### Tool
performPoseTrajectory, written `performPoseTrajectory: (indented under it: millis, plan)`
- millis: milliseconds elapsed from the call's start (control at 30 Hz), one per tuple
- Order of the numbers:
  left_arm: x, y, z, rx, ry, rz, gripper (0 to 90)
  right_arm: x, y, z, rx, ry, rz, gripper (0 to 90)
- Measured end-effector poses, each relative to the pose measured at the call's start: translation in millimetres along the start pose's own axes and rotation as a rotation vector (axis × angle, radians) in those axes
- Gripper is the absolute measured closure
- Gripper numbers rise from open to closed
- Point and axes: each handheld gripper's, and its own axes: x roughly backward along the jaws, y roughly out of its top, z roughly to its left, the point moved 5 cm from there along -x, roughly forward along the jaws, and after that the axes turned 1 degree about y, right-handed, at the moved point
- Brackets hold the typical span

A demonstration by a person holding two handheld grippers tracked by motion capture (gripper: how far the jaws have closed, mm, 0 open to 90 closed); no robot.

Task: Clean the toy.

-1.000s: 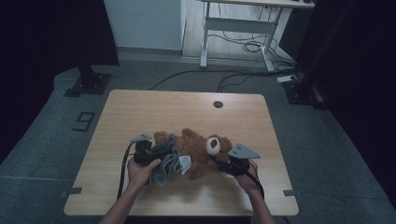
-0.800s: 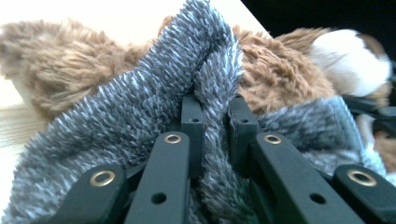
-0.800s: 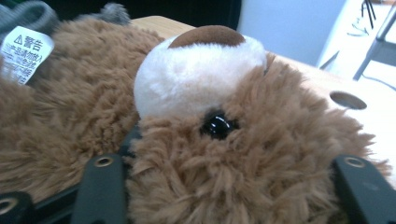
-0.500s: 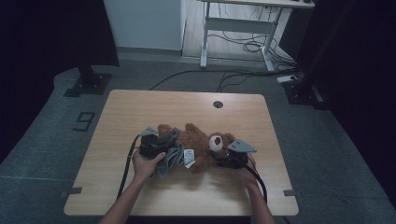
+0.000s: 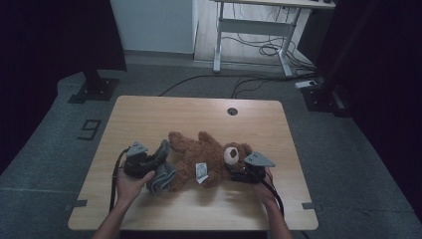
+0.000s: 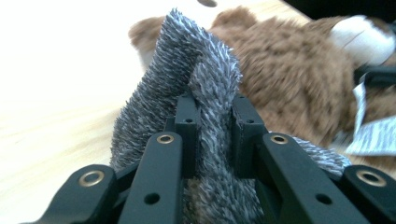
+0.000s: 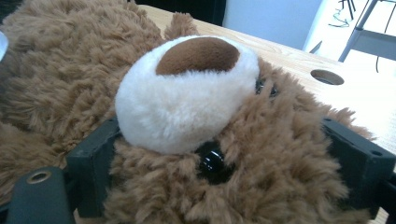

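A grey cloth (image 6: pixel 196 88) is pinched between the narrowed jaws of the left tool (image 5: pixel 145 162), just left of the bear (image 5: pixel 204 157), against its legs. The bear is laid on its back across the near half of the bench (image 5: pixel 199 112), a white tag (image 5: pixel 201 172) at its belly. At the bear's right end, its head (image 7: pixel 219 135) is clasped between the spread jaws of the right tool (image 5: pixel 244 174).

Left gripper (image 5: pixel 152 162) clamped, right gripper (image 5: pixel 238 173) spread.
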Motion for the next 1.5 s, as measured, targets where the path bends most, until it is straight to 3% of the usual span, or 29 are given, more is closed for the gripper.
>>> performPoseTrajectory:
  millis: [167,267,367,400,533,633,733,800,833,867,1033,1200,1333,1500]
  plan:
    - [30.2,-24.5,17.6,0.001,0.08,0.005,76.2,1.0,-0.5,0.3,-0.003,0.0,0.002,12.6]
    - [44.4,-43.4,30.7,0.002,0.138,0.031,76.2,0.8,-0.6,0.5,-0.006,-0.002,0.001,12.6]
    - [55.4,-66.5,47.1,0.006,0.208,0.094,75.6,0.9,-0.9,0.7,-0.009,-0.004,0.002,12.6]
    - [55.4,-66.5,47.1,0.006,0.208,0.094,74.9,0.9,-0.9,0.7,-0.009,-0.004,0.002,12.6]
    - [49.5,-81.6,52.4,-0.002,0.229,0.175,69.6,0.8,-1.2,1.0,-0.015,-0.008,0.002,12.6]
    - [43.1,-77.9,48.0,0.006,0.228,0.174,52.9,1.3,-1.4,1.6,-0.014,-0.011,0.004,12.6]
    - [42.7,-60.2,38.7,0.008,0.188,0.121,40.3,2.9,-1.9,3.0,-0.003,-0.013,0.002,12.6]
    - [41.0,-47.2,29.1,-0.006,0.155,0.095,34.7,4.5,-2.7,3.4,-0.003,-0.008,-0.001,12.6]
    - [35.2,-36.2,16.5,-0.027,0.113,0.086,33.7,4.8,-2.6,3.5,-0.005,-0.006,-0.003,12.6]
    - [35.2,-36.2,16.5,-0.027,0.113,0.086,33.0,4.8,-2.6,3.5,-0.005,-0.006,-0.003,12.6]
    - [2.9,-15.9,-20.2,-0.083,0.008,0.088,31.0,6.6,-1.3,3.2,-0.025,0.006,-0.006,11.0]
    - [-35.9,-2.1,-46.4,-0.082,-0.068,0.115,29.0,14.1,0.5,2.5,-0.044,0.014,-0.012,9.6]
    - [-58.4,1.2,-57.3,-0.094,-0.087,0.153,28.3,24.0,0.5,-0.2,-0.061,0.017,-0.024,9.5]
    - [-71.1,1.2,-56.6,-0.026,-0.17,0.175,28.9,36.5,-4.2,-11.1,-0.119,0.005,-0.018,9.8]
